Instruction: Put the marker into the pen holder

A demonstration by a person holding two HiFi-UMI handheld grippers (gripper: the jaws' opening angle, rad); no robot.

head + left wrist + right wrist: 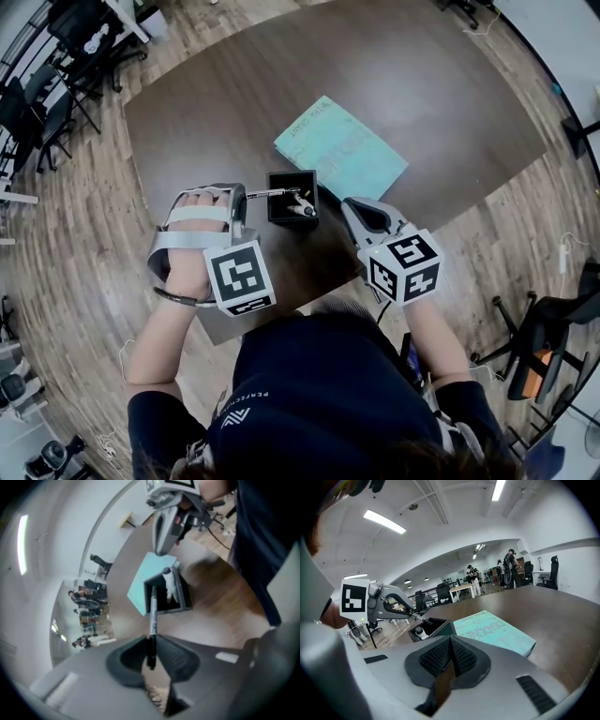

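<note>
My left gripper (246, 197) is shut on a thin black marker (272, 193), gripped near its rear end. The marker (152, 616) lies almost level and points at the black square pen holder (280, 212), its tip over the holder's left rim. A white-bodied pen (170, 586) stands inside the holder (185, 603). My right gripper (351, 206) hovers just right of the holder, shut with nothing between its jaws. In the right gripper view, the left gripper (401, 611) holds the marker (416, 616) above the holder (440, 626).
A teal book (339, 150) lies on the dark brown table (422, 84) just behind the holder. The table's near edge runs close under both grippers. Office chairs and desks stand around on the wooden floor, and people are far off in the room.
</note>
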